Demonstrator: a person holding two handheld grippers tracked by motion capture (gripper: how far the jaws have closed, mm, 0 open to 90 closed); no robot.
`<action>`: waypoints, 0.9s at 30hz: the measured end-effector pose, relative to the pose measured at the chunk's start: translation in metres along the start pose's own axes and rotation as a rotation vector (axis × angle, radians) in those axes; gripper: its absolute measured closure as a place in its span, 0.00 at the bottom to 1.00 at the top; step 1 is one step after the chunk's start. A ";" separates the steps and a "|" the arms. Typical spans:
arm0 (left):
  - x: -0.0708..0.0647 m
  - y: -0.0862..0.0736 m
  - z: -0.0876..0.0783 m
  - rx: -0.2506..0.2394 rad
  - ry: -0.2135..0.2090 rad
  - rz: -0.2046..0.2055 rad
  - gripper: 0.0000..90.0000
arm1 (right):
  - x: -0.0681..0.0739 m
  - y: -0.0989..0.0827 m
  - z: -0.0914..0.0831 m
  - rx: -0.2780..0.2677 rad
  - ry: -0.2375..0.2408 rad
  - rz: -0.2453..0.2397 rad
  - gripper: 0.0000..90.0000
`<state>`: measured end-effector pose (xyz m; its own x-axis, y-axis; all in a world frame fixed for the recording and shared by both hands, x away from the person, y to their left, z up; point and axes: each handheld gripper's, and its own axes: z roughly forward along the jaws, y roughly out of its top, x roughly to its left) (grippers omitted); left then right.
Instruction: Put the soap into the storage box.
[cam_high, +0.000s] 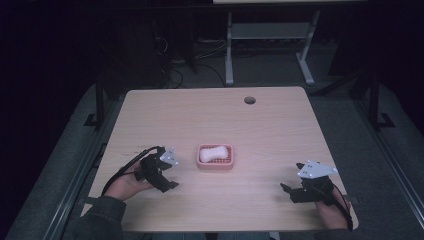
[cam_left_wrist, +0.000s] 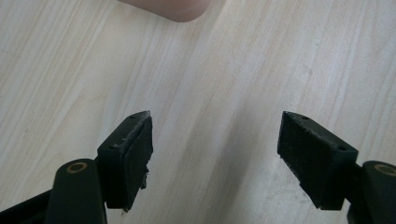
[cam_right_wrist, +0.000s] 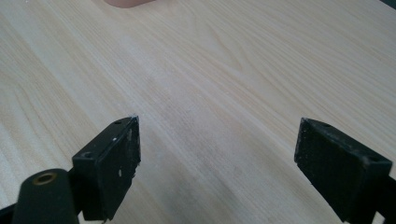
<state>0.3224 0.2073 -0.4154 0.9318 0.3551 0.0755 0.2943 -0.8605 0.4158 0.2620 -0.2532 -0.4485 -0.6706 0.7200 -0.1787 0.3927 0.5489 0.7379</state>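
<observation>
The table (cam_high: 280, 135) is pale wood with fine streaked grain. On it sits a pink dish (cam_high: 215, 163) holding white soap (cam_high: 214, 152). Both grippers are black (each topped by a grey plate): left (cam_high: 170, 175), right (cam_high: 290, 182).

**Pale wood, matt black pads**

I see a table (cam_high: 280, 125) of light wood grain, smooth and matt. My left gripper (cam_left_wrist: 215, 144) and right gripper (cam_right_wrist: 217, 158) carry matt black, rough-textured pads, scuffed at the edges. The pink soap dish (cam_high: 215, 163) looks like smooth plastic.
</observation>
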 end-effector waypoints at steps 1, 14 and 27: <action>-0.001 -0.001 0.000 0.002 -0.001 0.001 0.29 | 0.000 0.000 0.000 0.000 0.001 0.000 0.15; -0.007 -0.014 -0.004 -0.014 0.005 -0.014 0.28 | 0.001 0.000 0.001 0.006 0.002 -0.001 0.15; -0.011 -0.028 -0.005 -0.019 0.027 -0.027 0.28 | 0.002 0.000 0.001 0.008 0.001 -0.011 0.15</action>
<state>0.3028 0.2288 -0.4232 0.9174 0.3882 0.0881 0.3150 -0.8433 0.4355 0.2614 -0.2518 -0.4490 -0.6752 0.7137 -0.1865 0.3906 0.5604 0.7304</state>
